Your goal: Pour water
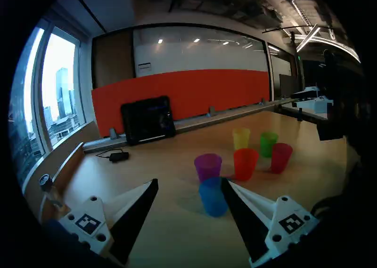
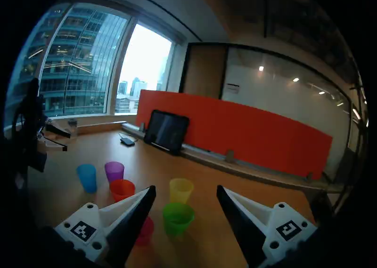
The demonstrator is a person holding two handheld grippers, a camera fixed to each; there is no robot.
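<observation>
left tool (image 1: pixel 188 180) apart near blue cup (image 1: pixel 213 197); right tool (image 2: pixel 185 188) apart, facing green cup (image 2: pixel 178 218)

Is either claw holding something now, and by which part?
Nothing is held. The left claw and the right claw are open; the blue cup and the green cup stand free on the table.

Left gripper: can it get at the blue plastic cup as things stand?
Probably yes. The left gripper is open and the blue translucent plastic cup stands just ahead in the gap, near one finger, with nothing in front. The purple plastic cup close behind might get nudged.
</observation>
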